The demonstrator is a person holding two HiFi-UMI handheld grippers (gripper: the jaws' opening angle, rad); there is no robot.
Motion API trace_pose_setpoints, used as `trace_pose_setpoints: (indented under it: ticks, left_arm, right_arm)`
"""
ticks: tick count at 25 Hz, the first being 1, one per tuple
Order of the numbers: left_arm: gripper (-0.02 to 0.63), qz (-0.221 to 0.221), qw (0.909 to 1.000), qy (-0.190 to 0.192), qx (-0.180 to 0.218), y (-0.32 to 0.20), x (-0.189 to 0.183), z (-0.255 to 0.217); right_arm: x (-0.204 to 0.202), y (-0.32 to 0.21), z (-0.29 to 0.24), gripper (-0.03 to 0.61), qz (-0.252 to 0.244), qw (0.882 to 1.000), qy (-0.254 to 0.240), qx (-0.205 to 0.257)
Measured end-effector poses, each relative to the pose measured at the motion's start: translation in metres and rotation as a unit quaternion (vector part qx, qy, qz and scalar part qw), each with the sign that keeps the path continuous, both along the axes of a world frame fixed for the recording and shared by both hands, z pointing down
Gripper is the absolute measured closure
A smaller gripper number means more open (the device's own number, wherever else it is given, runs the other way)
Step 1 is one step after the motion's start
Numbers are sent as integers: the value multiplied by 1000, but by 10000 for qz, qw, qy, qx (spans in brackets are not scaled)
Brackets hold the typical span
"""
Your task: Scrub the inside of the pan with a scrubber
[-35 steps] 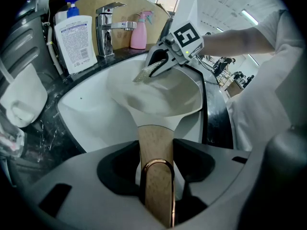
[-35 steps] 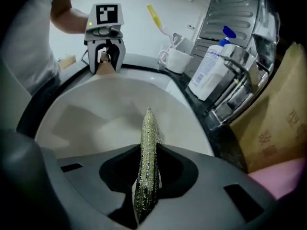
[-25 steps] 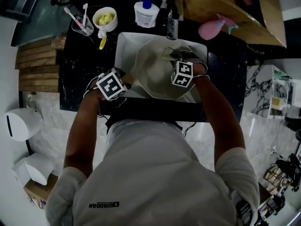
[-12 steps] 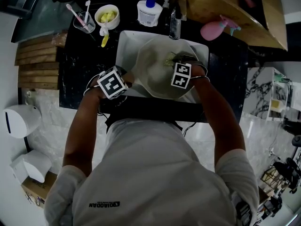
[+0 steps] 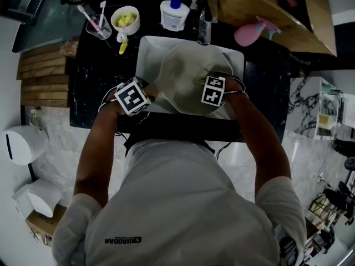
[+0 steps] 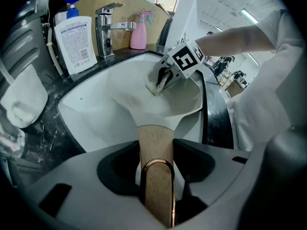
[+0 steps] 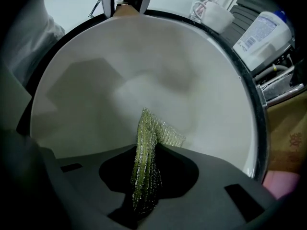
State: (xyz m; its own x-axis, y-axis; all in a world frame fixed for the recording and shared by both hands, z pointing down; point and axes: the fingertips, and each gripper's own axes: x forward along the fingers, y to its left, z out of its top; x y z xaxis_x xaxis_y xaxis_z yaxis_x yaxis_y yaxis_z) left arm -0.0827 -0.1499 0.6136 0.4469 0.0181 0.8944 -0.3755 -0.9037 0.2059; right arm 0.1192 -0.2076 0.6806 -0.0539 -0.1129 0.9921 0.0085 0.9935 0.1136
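Over the white rectangular sink, the left gripper is clamping the stiff wooden handle of the round white pan, probably slippery, while the right gripper is pinching the soft green mesh scrubber against its inside.

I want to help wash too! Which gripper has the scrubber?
The right gripper: its jaws pinch the green scrubber against the inside of the white pan. The left gripper grips the pan's wooden handle instead.

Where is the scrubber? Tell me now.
Head view, right of centre: the scrubber is pinched in the right claw, pressed against the inside of the pan, over the sink near the faucet.
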Motion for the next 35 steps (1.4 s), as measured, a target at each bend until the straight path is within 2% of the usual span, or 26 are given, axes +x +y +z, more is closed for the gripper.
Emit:
trace_pose_setpoints:
  ticks: [11,16,21,25,28,31,33,35]
  left_arm:
    - [393,-2,9999,-77,79,-4,1,-14]
    - [391,8,10000,32,-19,2,3,5]
    - [390,-13,9999,-79,120,-2,3,-13]
    - [390,70,9999,27,88,1,6,-8]
    - [390,-35,9999,7,106,2,2,-11]
    - [390,-216,9996,-36,195,1,-8,-22]
    - [390,-382,9987,-44,342,-3,-16,-35]
    - [390,-564,9969,-46,547,-6,-21,-51]
  right_arm:
    - [-11,57,-6,482,-41,9927,-224,-1183]
    - [-23,83,-12,482,-44,9814,-542,-1842]
    - [-23,93,-14,483,260,9681,-726,-2386]
    - [-28,96,-20,483,520,9553,-1031,-2723]
    - [-36,98,-32,483,838,9371,-1534,-3021]
    - [-50,97,-61,486,1175,9064,-2414,-3260]
    - [-53,94,-81,488,1397,8864,-2952,-3280]
    - [-51,89,-98,488,1543,8759,-3343,-3118]
